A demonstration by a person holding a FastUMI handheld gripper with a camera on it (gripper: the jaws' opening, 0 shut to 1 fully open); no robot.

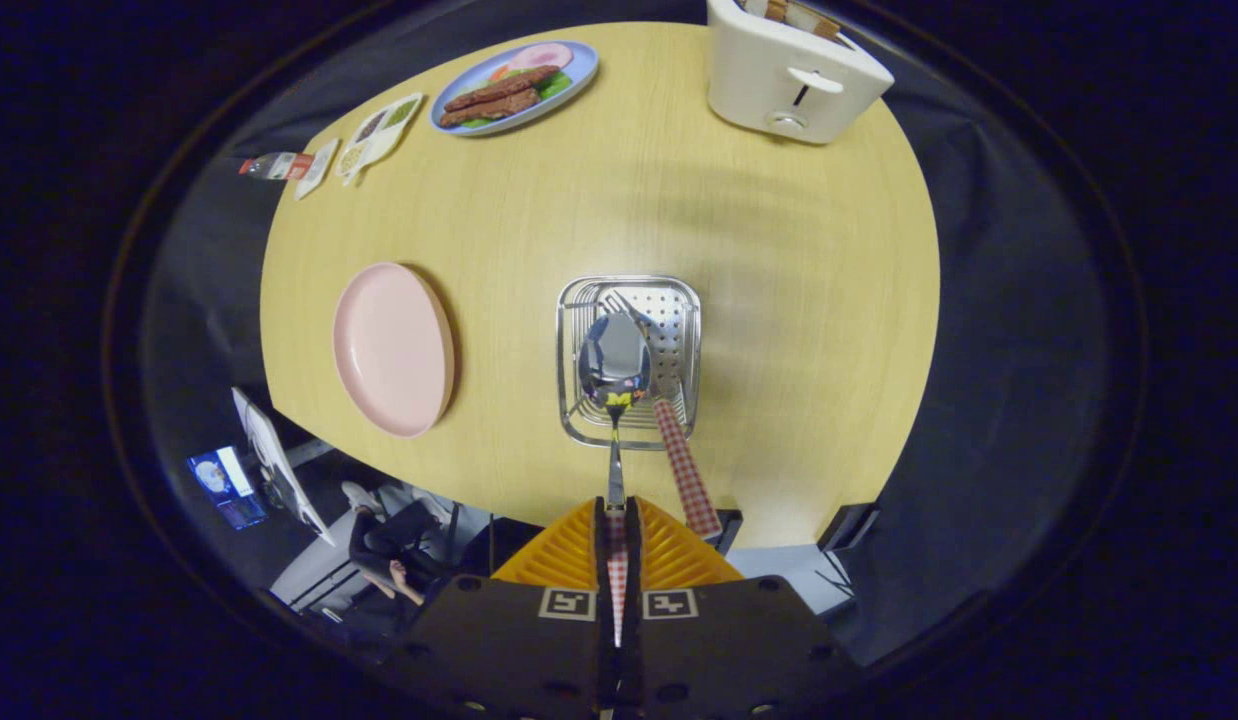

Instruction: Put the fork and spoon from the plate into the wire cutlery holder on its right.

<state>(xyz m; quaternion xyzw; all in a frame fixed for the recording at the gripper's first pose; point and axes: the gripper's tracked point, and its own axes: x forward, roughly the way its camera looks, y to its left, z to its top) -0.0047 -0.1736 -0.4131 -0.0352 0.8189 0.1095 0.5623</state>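
Spoon [615, 365] is pinched by its handle between the closed fingers [616, 520], bowl hanging over the wire cutlery holder [628, 292]. Fork [679, 450] already leans inside it. Beyond, the pink plate [393, 348] on the table [779, 250] is bare. I think just letting go is left.

Tool [616, 530]: dark housing with round screw holes, two square black-and-white fiducial markers on top, and ribbed wedge-shaped fingers [569, 550] closed together.
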